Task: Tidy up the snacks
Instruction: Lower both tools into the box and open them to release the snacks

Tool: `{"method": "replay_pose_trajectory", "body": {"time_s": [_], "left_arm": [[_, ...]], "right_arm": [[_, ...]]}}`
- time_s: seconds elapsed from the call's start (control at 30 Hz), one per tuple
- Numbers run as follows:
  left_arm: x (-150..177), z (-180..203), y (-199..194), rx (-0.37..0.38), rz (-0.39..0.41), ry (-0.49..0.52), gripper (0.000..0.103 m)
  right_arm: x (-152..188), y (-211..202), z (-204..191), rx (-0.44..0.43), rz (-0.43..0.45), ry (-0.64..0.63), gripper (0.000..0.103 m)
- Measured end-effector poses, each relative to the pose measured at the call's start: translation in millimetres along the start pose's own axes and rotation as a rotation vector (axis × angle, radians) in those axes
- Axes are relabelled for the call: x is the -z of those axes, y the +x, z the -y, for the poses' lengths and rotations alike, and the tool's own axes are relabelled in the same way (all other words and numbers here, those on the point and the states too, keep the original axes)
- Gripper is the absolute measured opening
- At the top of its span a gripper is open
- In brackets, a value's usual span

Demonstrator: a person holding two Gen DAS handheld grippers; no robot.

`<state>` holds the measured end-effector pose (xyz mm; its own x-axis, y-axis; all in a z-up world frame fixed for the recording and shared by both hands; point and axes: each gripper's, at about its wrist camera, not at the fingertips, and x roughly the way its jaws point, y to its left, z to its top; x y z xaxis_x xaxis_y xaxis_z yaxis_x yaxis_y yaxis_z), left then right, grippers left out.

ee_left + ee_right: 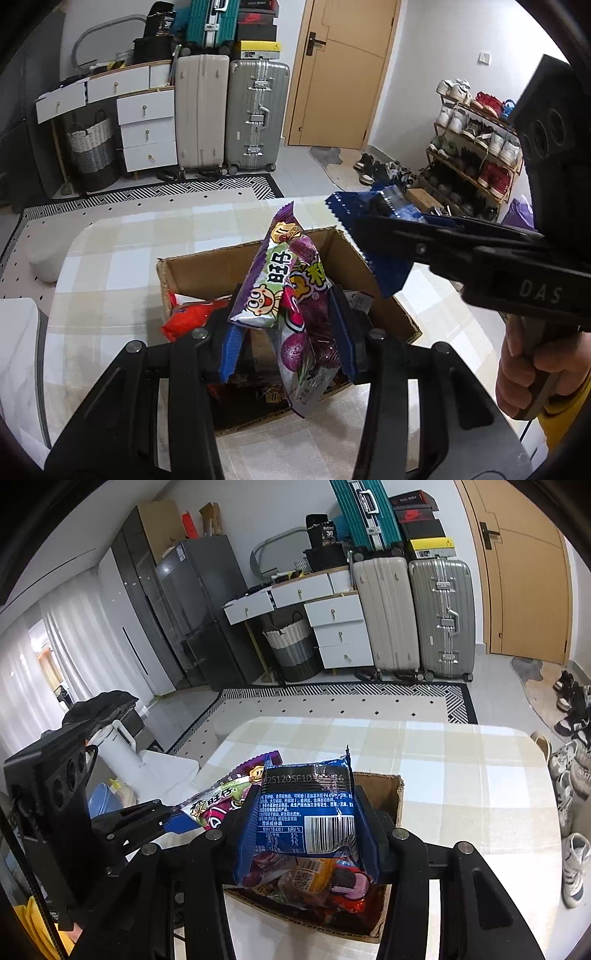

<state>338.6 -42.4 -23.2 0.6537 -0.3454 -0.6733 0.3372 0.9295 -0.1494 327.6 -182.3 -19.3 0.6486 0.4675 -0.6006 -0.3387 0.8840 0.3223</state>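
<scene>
My left gripper [286,334] is shut on a purple candy packet [291,291] and holds it upright over an open cardboard box [207,267] of snacks. My right gripper [310,823] is shut on a blue snack packet [306,812] with a barcode, held above the same box [388,786]. In the left wrist view the right gripper [373,229] comes in from the right with the blue packet [380,258] over the box's far right corner. In the right wrist view the left gripper [184,818] holds the purple packet [225,801] at the left. A red packet [188,317] lies in the box.
The box stands on a table with a checked cloth [122,251]. Suitcases [255,114], white drawers [146,129] and a woven basket [92,147] stand at the back wall. A shoe rack [476,147] is at the right, a door [340,74] behind.
</scene>
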Motion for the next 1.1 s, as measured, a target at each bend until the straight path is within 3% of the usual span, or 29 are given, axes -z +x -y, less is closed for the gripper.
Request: {"method": "replay_pose_trajectory", "body": {"time_s": [0.6,0.67,0.83,1.03,1.1], "left_arm": [[-7,-1,36,-0.012,-0.050,0.024,0.041],[-8,-1,35,-0.033,-0.043,0.033,0.050],[-13,-2,21,-0.043,-0.008,0.032,0.056],[-23,1,-9,-0.061,0.075,0.047,0.074],[-26,1,-16,-0.064,0.092,0.049,0.074]], "right_arm": [[17,19,14,0.015,-0.043,0.031,0.047],[19,17,15,0.018,-0.044,0.034,0.047],[20,14,19,0.023,-0.045,0.046,0.047],[21,13,20,0.021,-0.047,0.053,0.047],[22,14,20,0.018,-0.054,0.059,0.047]]}}
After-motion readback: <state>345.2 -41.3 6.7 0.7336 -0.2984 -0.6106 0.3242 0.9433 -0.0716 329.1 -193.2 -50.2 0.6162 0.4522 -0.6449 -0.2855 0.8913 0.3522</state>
